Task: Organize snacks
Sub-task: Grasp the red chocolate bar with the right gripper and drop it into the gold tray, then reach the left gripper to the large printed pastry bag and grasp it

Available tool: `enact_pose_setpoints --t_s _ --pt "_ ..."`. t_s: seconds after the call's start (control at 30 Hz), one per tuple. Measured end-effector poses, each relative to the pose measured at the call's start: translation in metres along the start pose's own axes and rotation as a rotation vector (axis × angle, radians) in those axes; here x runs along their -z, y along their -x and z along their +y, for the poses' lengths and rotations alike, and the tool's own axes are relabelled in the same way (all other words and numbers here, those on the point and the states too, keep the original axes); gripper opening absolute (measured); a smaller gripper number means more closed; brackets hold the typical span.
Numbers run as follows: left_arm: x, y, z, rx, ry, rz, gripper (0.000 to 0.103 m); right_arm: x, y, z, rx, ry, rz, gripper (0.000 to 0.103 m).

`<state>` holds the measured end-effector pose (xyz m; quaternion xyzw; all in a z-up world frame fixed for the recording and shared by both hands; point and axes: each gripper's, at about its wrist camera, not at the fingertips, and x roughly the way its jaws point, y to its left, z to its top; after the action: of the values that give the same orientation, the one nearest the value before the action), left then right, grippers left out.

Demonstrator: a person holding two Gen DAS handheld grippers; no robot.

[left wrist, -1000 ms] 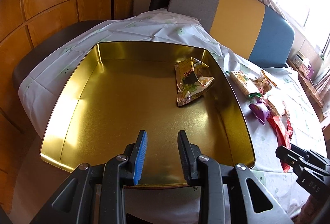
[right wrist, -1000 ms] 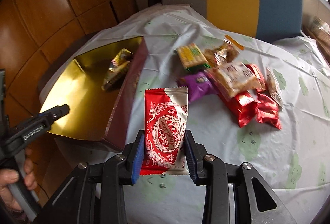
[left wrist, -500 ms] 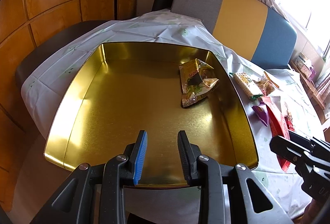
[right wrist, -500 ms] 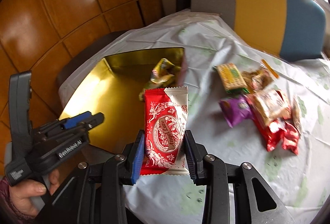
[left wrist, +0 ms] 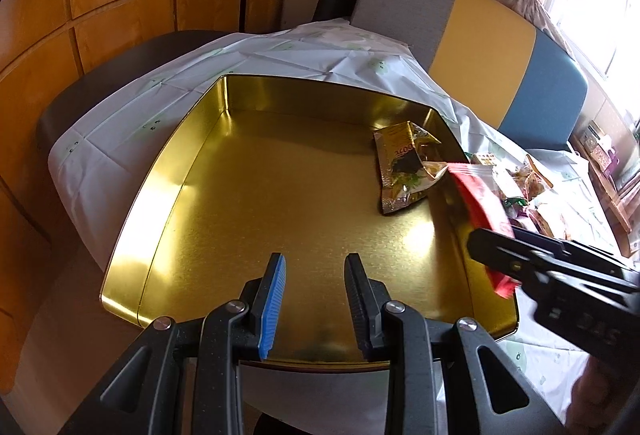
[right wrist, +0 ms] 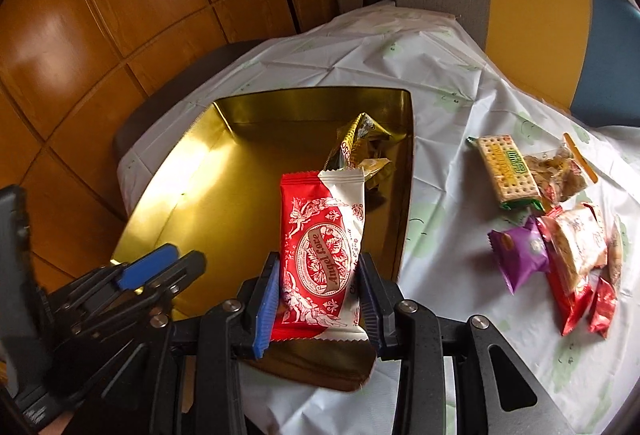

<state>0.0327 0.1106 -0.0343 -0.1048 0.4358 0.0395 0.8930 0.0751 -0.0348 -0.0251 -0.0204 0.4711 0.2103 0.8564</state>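
**One red packet over the tin, one gold packet inside**

One red-and-white packet sits between the fingers of the right gripper, low centre in the right wrist view. Its jaws have just been opening a little, yet the packet is still caught between them, hanging above the near right part of the gold tin. Beyond it, toward the tin's far right corner, lies a crumpled gold packet.

At lower left of that view, the left gripper hangs over the tin's near edge, jaws narrowly apart with nothing between them.

To the right of the tin, on the white cloth, the other snacks lie close together: a cracker pack, a clear bag, a purple packet and several red wrappers. A striped grey, yellow and blue chair back stands behind the table at upper right; wooden panels fill the upper left.
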Motion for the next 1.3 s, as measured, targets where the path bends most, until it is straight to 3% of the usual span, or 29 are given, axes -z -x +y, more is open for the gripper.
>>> enact_pose_setpoints --t_s 0.17,0.3,0.4,0.63,0.8,1.07,1.3 --pt "0.001 -0.001 0.004 -0.003 0.005 0.005 0.030 0.004 -0.015 -0.002 0.041 -0.005 0.036 0.041" --pt "0.002 -0.003 0.005 -0.005 0.010 0.010 0.031 0.008 -0.011 -0.002 0.037 -0.004 0.014 0.042" --pt "0.003 -0.002 0.003 -0.006 0.002 0.008 0.031 0.008 -0.005 -0.004 0.026 -0.013 -0.019 0.053" --pt "0.004 0.001 -0.007 -0.003 -0.026 -0.001 0.031 0.011 0.011 -0.009 0.017 -0.046 -0.065 0.054" --pt "0.005 0.007 -0.017 0.017 -0.066 -0.019 0.031 0.016 0.024 -0.020 0.024 -0.088 -0.098 0.062" --pt "0.006 0.013 -0.036 0.066 -0.140 -0.035 0.037 0.029 0.056 -0.064 0.084 -0.164 -0.145 0.081" --pt "0.004 0.021 -0.055 0.092 -0.215 -0.055 0.037 0.038 0.088 -0.129 0.193 -0.235 -0.143 0.084"
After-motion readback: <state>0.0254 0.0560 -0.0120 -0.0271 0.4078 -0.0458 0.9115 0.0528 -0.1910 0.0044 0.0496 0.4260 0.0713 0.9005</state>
